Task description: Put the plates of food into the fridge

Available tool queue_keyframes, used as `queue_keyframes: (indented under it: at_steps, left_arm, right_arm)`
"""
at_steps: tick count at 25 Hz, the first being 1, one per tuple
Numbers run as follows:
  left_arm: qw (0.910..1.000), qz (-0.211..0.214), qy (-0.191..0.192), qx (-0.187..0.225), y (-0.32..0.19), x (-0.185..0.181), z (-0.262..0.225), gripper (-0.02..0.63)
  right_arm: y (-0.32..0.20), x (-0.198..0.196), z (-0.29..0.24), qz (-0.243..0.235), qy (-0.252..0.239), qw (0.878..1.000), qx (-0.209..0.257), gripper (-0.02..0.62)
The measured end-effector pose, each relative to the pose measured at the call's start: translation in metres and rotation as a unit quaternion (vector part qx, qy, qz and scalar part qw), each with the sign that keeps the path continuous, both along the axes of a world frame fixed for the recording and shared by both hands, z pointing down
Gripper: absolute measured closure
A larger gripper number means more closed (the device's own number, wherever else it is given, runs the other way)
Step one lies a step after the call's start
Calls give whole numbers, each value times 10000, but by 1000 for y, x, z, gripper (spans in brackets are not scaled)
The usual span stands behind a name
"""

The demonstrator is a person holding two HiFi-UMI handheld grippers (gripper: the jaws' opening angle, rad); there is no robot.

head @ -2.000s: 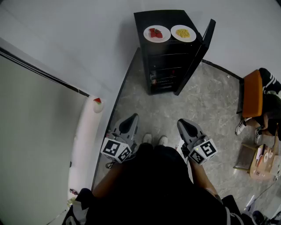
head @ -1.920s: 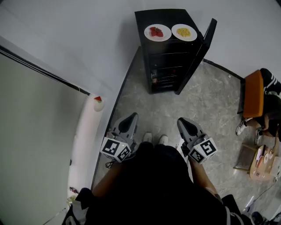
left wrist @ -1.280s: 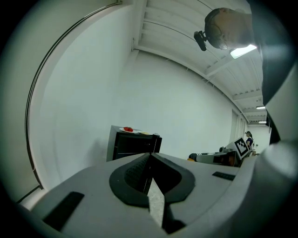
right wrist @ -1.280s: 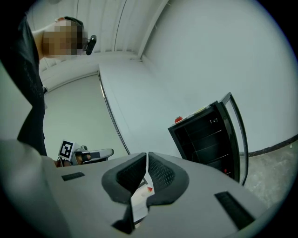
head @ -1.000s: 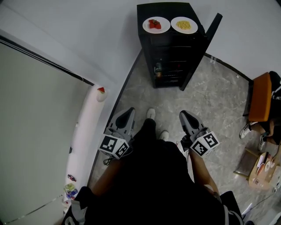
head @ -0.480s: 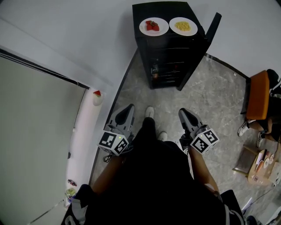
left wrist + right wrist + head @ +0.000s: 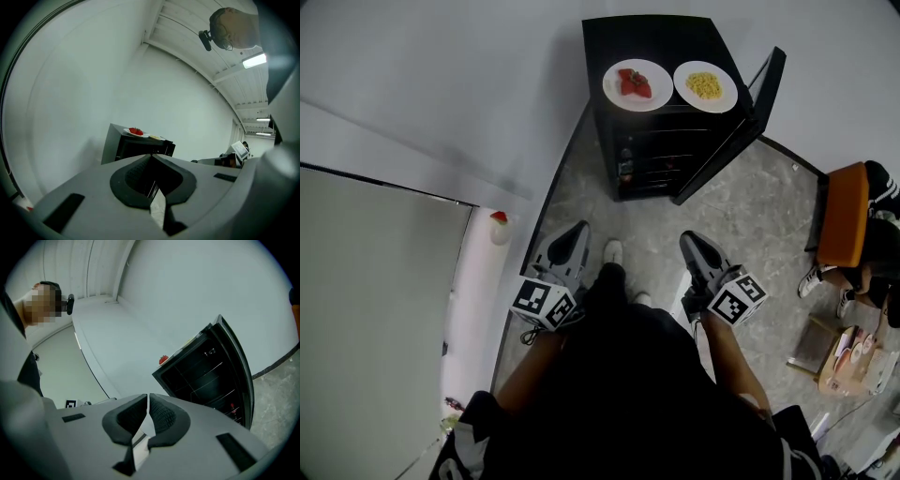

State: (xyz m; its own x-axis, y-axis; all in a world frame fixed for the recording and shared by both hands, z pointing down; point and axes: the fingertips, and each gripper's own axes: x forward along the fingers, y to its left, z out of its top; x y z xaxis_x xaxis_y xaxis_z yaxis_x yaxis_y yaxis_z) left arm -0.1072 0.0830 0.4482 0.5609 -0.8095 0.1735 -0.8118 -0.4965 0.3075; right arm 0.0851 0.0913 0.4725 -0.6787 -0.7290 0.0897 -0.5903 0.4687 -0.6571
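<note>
A black fridge (image 7: 656, 141) stands against the wall ahead, its door (image 7: 741, 122) swung open to the right. On its top sit two white plates: one with red food (image 7: 637, 84), one with yellow food (image 7: 705, 86). My left gripper (image 7: 577, 232) and right gripper (image 7: 689, 241) hang low in front of me, well short of the fridge, both shut and empty. In the left gripper view the shut gripper (image 7: 151, 157) points at the fridge (image 7: 140, 147) and the red-food plate (image 7: 136, 131). In the right gripper view the gripper (image 7: 148, 399) faces the open shelves (image 7: 206, 376).
A white roll with a red cap (image 7: 485, 291) leans along the left wall beside a grey panel (image 7: 375, 328). To the right are an orange chair (image 7: 842, 216), a seated person's legs (image 7: 872, 272) and a small stand with items (image 7: 848, 361). My feet (image 7: 614, 251) are on grey floor.
I have stepped forward: the fridge and plates now sit nearer and larger in the head view. Both grippers came along with me and stayed shut.
</note>
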Motion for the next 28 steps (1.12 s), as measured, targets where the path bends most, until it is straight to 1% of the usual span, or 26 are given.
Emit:
queue_keyframes:
  at_steps: [5, 9, 15, 18, 22, 28]
  left_arm:
    - [9999, 170, 3, -1, -47, -12, -4, 583]
    - [9996, 272, 41, -32, -79, -25, 0, 583]
    - [9987, 505, 80, 8, -113, -35, 2, 583]
    - [9985, 536, 105, -9, -125, -35, 3, 583]
    - [9984, 556, 93, -49, -130, -27, 0, 583]
    - [9991, 432, -19, -50, -132, -15, -10, 583]
  right_arm:
    - [-49, -16, -10, 116, -58, 9999, -53, 563]
    - [-81, -33, -12, 246, -222, 9993, -174, 563]
    - [-113, -49, -10, 459, -359, 9978, -328, 563]
    - [-126, -53, -10, 474, -403, 9974, -372, 563]
    - [-143, -55, -17, 436, -827, 9943, -518, 562]
    - [-170, -61, -23, 280, -1375, 9867, -821, 561]
